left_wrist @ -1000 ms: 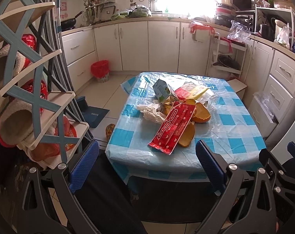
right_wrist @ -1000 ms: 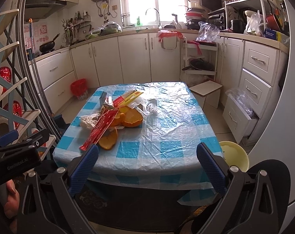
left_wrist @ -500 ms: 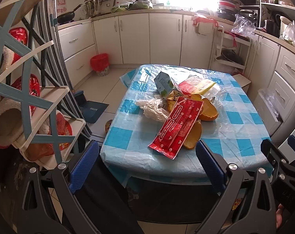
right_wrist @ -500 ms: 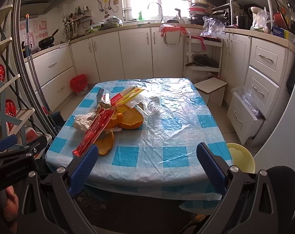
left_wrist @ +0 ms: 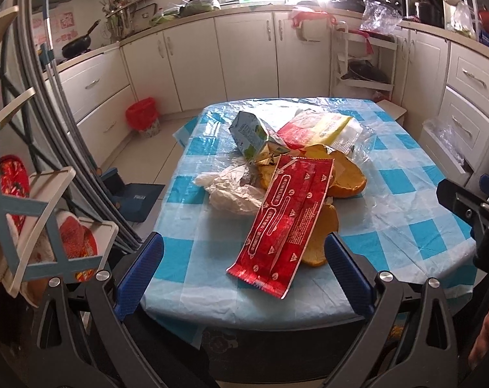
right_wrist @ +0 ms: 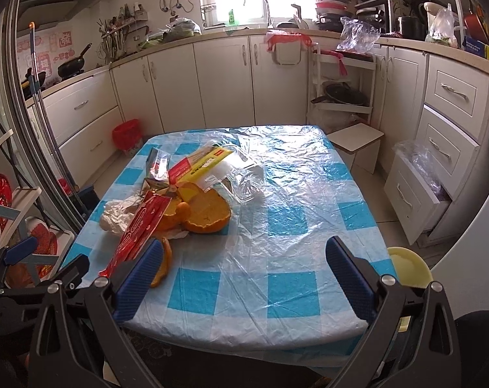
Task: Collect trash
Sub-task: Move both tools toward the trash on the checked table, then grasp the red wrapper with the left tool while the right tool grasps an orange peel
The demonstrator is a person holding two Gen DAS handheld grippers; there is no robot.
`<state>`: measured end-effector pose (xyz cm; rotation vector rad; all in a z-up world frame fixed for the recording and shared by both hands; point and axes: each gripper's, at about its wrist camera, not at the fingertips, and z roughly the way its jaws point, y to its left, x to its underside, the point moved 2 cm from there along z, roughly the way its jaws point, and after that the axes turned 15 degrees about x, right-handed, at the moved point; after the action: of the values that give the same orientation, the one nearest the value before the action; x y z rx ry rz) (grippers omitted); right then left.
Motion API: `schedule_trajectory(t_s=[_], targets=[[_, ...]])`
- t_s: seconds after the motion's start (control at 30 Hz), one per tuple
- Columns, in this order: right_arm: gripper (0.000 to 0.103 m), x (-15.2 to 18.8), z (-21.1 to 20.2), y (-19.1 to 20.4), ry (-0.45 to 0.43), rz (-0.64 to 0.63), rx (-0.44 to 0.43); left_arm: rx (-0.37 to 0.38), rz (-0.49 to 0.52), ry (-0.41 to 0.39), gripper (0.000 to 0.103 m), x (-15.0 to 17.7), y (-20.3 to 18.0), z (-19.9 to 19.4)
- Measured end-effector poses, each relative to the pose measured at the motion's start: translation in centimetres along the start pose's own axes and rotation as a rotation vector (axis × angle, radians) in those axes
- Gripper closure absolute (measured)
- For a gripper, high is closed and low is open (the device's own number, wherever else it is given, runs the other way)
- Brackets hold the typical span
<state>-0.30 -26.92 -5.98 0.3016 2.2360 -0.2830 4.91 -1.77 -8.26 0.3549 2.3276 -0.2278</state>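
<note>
Both grippers hang wide open and empty at the near edge of a table covered in a blue-and-white checked plastic cloth (left_wrist: 403, 194), with a heap of trash on it.

Seen from the left wrist, the left gripper (left_wrist: 243, 270) has its blue-padded jaws spread wide, gripping nothing; the long red foil wrapper (left_wrist: 284, 221) lies at 12 o'clock just beyond them, atop curled orange peels (left_wrist: 344, 177). A crumpled white plastic bag (left_wrist: 231, 189) touches the wrapper at its 9 o'clock, a crushed green-and-white carton (left_wrist: 252, 135) sits at 11 o'clock, and a red-and-yellow packet (left_wrist: 318, 126) at 1 o'clock. From the right wrist, the right gripper (right_wrist: 243, 273) is likewise fully spread and empty; the heap lies at its 11 o'clock. A red-lined waste bin (right_wrist: 127, 134) stands on the floor by the cabinets, well apart.
</note>
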Motion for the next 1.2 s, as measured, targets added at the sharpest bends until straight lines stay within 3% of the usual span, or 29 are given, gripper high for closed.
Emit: schedule_trajectory(t_s=[0.1, 0.23, 0.27, 0.33, 0.43, 0.5, 0.57, 0.63, 0.9, 1.07, 1.13, 1.17, 1.2], targets=[[0.006, 0.3, 0.9, -0.6, 0.023, 0.021, 0.000, 0.022, 0.071, 0.046, 0.008, -0.3, -1.4, 3.0], [0.006, 0.7, 1.9, -1.4, 0.045, 0.030, 0.009, -0.005, 0.146, 0.072, 0.008, -0.6, -2.6, 5.3], [0.006, 0.9, 2.2, -1.6, 0.054, 0.036, 0.008, -0.014, 0.167, 0.071, 0.013, -0.5, -2.9, 5.6], [0.006, 1.1, 2.6, -1.7, 0.066, 0.043, 0.004, -0.023, 0.203, 0.084, 0.024, -0.6, -3.2, 6.3], [0.006, 1.4, 3.2, -1.9, 0.082, 0.050, -0.004, 0.005, 0.195, 0.104, 0.050, -0.6, -2.9, 6.9], [0.006, 1.6, 3.4, -1.9, 0.094, 0.053, -0.013, 0.025, 0.177, 0.115, 0.078, -0.7, -2.4, 7.2], [0.006, 1.8, 3.6, -1.7, 0.106, 0.055, -0.028, 0.054, 0.138, 0.113, 0.095, -1.0, -1.6, 7.2], [0.006, 1.9, 3.7, -1.3, 0.119, 0.051, -0.053, 0.093, 0.080, 0.095, 0.102, -1.4, -0.6, 6.9], [0.006, 2.4, 5.0, 3.7, 0.196, -0.042, -0.245, 0.256, -0.192, 0.054, 0.103, -1.7, 5.1, 5.2], [0.009, 2.7, 6.2, 6.6, 0.216, -0.110, -0.287, 0.238, -0.249, 0.079, 0.100, -0.7, 7.4, 5.4], [0.023, 2.7, 6.8, 7.3, 0.232, -0.128, -0.303, 0.257, -0.290, 0.099, 0.078, -0.5, 8.2, 6.1], [0.025, 2.8, 6.9, 7.6, 0.242, -0.130, -0.314, 0.252, -0.305, 0.100, 0.054, -0.3, 8.8, 6.2], [0.029, 2.8, 7.3, 7.9, 0.247, -0.134, -0.322, 0.243, -0.320, 0.089, 0.042, -0.2, 9.3, 6.3]])
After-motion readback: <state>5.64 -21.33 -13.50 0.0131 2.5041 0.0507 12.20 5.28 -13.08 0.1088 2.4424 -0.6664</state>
